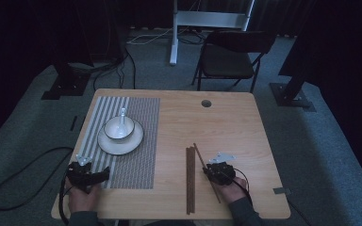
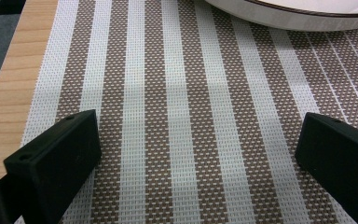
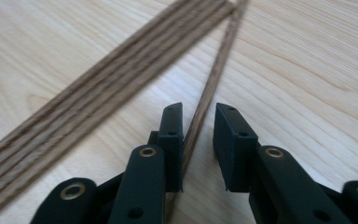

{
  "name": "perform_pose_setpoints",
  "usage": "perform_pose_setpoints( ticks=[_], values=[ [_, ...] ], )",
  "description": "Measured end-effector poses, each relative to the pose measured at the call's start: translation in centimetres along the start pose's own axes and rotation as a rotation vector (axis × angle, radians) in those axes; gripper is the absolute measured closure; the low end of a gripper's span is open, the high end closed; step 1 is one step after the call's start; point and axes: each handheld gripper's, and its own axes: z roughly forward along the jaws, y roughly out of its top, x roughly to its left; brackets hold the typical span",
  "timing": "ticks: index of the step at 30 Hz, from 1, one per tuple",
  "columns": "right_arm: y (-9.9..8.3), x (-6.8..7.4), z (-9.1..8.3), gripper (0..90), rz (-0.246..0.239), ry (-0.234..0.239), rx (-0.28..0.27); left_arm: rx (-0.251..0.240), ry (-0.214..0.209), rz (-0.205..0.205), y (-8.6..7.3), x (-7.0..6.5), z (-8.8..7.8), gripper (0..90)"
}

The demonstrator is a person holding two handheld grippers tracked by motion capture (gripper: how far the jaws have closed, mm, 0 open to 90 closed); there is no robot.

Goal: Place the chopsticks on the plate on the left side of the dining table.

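Note:
A single brown chopstick (image 3: 219,70) lies slanted on the wooden table (image 1: 226,122), its near part between the jaws of my right gripper (image 3: 199,116). The left pad is against the stick and a gap still shows at the right pad, so the jaws stand narrowly open. In the high view my right gripper (image 1: 213,170) sits near the front edge, just right of a straight bundle of chopsticks (image 1: 190,179). My left gripper (image 2: 198,154) is wide open over the striped placemat (image 2: 182,93) with nothing between its jaws; in the high view the left gripper (image 1: 94,175) is at the front left.
A white bowl (image 1: 119,128) with a spoon (image 1: 122,115) stands on a white plate (image 1: 133,145) on the placemat (image 1: 136,160); the plate's rim (image 2: 284,16) is just ahead of my left gripper. A round hole (image 1: 206,103) is in the table's far side. A black chair (image 1: 231,56) stands beyond.

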Motion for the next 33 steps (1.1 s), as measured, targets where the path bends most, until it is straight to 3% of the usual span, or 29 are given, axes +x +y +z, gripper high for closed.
perform_pose_setpoints(
  ticks=[3, 10, 16, 33],
  values=[
    [-0.07, -0.35, -0.14, 77.1, 0.024, -0.048, 0.005, 0.0, 0.0, 0.0, 0.0, 0.0, 0.0, 0.2],
    [-0.05, -0.44, -0.08, 83.3, 0.061, -0.076, 0.001, -0.001, 0.0, 0.0, -0.01, 0.0, 0.01, 0.2],
    [0.01, -0.25, 0.02, 84.3, 0.065, -0.111, 0.001, -0.001, 0.0, 0.0, -0.01, 0.0, 0.01, 0.2],
    [0.12, -0.23, 0.11, 85.1, 0.061, -0.139, -0.005, -0.001, 0.0, 0.0, 0.0, 0.0, 0.01, 0.2]
  ],
)
